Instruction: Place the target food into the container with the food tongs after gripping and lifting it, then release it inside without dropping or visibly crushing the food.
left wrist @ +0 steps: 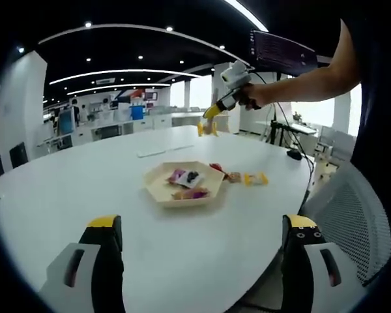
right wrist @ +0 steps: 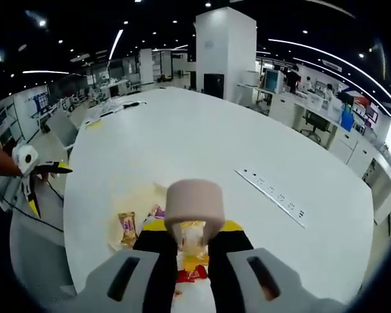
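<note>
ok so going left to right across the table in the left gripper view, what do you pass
Beige hexagonal tray holding wrapped snacks, then red wrapped snack beside its far right corner, then brown wrapped snack, then yellow wrapped snack, then small black object near the white table's right edge.

Left tool: jaws spread wide apart, low over the surface, holding nothing. Right tool: jaws drawn close together, gripping the food tongs; in the left gripper view it is raised high on the person's outstretched forearm.
</note>
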Action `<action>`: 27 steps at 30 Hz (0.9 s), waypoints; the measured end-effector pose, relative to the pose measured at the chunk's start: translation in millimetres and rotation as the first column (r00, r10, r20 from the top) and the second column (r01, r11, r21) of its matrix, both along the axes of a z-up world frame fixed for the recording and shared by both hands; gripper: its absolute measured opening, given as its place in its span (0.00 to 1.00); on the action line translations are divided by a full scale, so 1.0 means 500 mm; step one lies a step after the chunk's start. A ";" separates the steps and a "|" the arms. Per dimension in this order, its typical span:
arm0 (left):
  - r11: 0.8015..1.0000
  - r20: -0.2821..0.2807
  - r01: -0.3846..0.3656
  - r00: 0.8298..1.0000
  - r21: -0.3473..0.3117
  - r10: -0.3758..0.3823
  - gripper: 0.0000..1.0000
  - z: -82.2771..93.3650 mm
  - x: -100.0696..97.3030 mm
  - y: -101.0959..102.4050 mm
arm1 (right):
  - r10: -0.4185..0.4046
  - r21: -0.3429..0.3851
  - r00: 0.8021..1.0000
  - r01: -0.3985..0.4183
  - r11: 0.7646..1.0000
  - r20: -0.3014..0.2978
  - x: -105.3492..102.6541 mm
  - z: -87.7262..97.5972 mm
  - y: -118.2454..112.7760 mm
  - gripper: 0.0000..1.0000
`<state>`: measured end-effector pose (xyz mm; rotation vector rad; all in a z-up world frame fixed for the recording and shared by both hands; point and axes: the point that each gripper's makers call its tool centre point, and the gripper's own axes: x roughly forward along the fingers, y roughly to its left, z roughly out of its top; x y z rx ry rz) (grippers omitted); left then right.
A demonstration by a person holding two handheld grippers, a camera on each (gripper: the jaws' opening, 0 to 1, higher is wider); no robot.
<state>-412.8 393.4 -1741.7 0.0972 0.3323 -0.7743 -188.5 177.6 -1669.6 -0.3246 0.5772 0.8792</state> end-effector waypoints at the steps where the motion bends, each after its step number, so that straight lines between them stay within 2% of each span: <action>1: 1.000 -0.006 0.005 1.000 0.001 -0.005 0.99 -0.002 -0.002 -0.002 | 0.000 0.004 1.000 0.000 1.000 -0.001 -0.001 0.003 0.007 0.15; 6: 1.000 -0.012 0.022 1.000 0.013 -0.022 0.99 -0.006 -0.009 -0.009 | 0.001 0.015 1.000 -0.001 1.000 0.000 -0.010 0.016 0.045 0.15; 10: 0.997 -0.028 0.044 0.999 0.070 -0.042 0.98 -0.029 -0.016 -0.011 | 0.004 0.021 1.000 -0.004 1.000 0.009 -0.018 0.023 0.084 0.15; 21: 0.999 -0.012 0.015 1.000 0.033 -0.015 0.97 -0.010 -0.007 -0.003 | 0.077 0.048 0.997 -0.077 0.996 0.009 -0.025 0.019 0.202 0.16; 27: 1.000 0.008 0.014 1.000 0.017 -0.014 0.96 0.000 -0.005 0.000 | 0.108 0.091 0.994 -0.109 0.990 0.018 -0.027 0.036 0.252 0.16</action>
